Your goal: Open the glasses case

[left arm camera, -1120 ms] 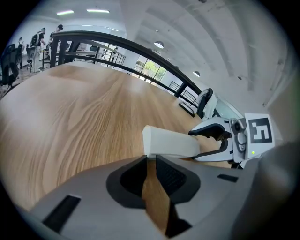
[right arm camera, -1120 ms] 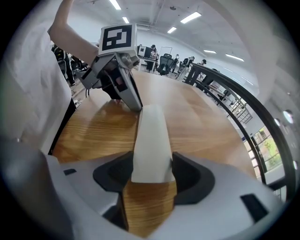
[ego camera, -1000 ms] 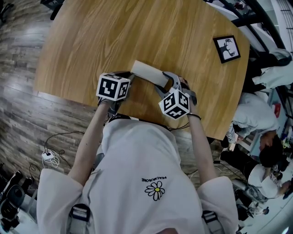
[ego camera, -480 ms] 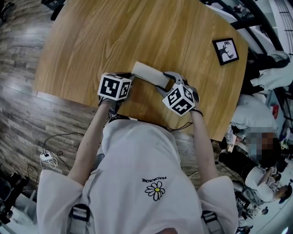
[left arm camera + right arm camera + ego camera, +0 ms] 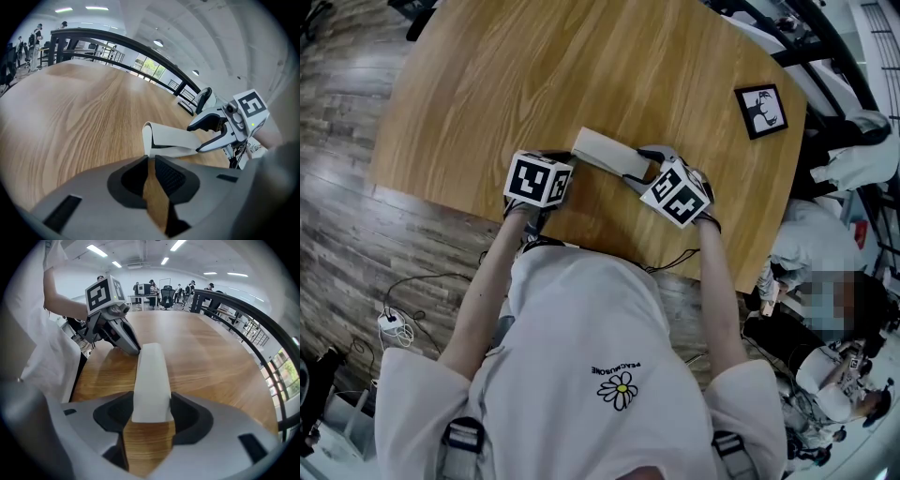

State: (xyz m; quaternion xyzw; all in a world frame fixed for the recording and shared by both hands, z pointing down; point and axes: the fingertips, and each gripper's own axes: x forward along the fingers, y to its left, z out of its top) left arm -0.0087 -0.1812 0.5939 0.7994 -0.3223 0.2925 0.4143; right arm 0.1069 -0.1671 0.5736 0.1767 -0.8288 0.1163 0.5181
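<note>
We judge the opening to be only just begun: the lid is gripped but barely raised. The glasses case [image 5: 602,150] lies flat on the table [image 5: 469,84], with a gripper at each of its ends.

At the case's left end, our left gripper [image 5: 149,160] has its fingers [image 5: 169,177] drawn nearly together, so only a thin wedge of table shows between them. Their tips sit at the bottom edge of that end and seem to pinch it, holding the base down. Seen from that end, the case's top flap stands a little off the lower shell, with a dark slit between the two. At the case's right end, our right gripper [image 5: 151,401] has its fingers [image 5: 190,418] clamped on the white flap, one on each side.

The next move, we think, calls for the right gripper to swing the flap up and away about its fold while the left keeps the base pinned. Pulled too briskly, the whole case could lift or slide.

In the head view the marker cubes cover both ends of the case, so no contact shows there. We cannot see inside the case, nor any clasp. Whether the left tips truly grip the edge or merely press against it is hard to tell. A small framed picture [image 5: 761,110] lies well apart, beyond the case's right end, and takes no part.
</note>
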